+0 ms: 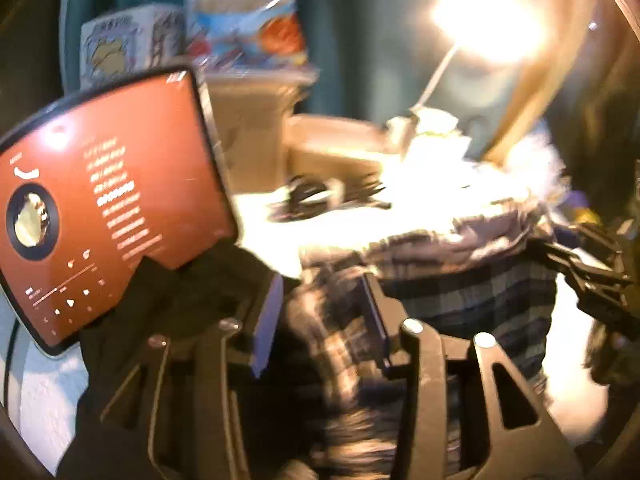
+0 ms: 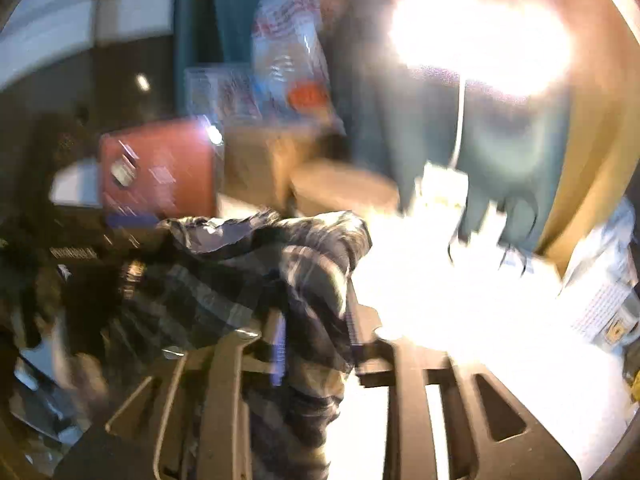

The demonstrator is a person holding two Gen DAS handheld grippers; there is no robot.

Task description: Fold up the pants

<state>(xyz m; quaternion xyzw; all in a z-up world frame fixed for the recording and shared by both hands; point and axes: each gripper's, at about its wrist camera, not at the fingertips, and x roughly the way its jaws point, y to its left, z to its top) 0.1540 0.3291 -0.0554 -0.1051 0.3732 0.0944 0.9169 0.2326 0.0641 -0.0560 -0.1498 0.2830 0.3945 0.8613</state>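
Our left fingers (image 1: 276, 320) stand apart with a bunch of the plaid pants (image 1: 472, 292) between them; blur keeps us from telling whether the pads press the cloth, so we cannot say if the left gripper (image 1: 324, 320) grasps or has let go. The right fingers (image 2: 354, 316) look the same in the right wrist view: parted, with a fold of the pants (image 2: 248, 264) lying in the gap and hanging down below it, and whether the right gripper (image 2: 316, 320) grips is not clear either.

The pants stretch in a crumpled band between the two grippers, over the white table (image 1: 280, 224); in the left wrist view the right gripper (image 1: 588, 268) shows dark at the far end of the cloth. A dark garment (image 1: 180, 300) lies just beside our left fingers, near the table's left edge.

Behind it a tablet (image 1: 108, 208) with a red screen stands tilted. Farther back we see a tall cardboard box (image 1: 252, 132) and a low, open cardboard box (image 1: 332, 148) beside it; what is in them we cannot make out. On the tall box stands a printed bag (image 1: 244, 12), with a printed box (image 1: 120, 44) to its left. A lamp (image 1: 480, 20) glares at the table's far right, washing out the surface below it.
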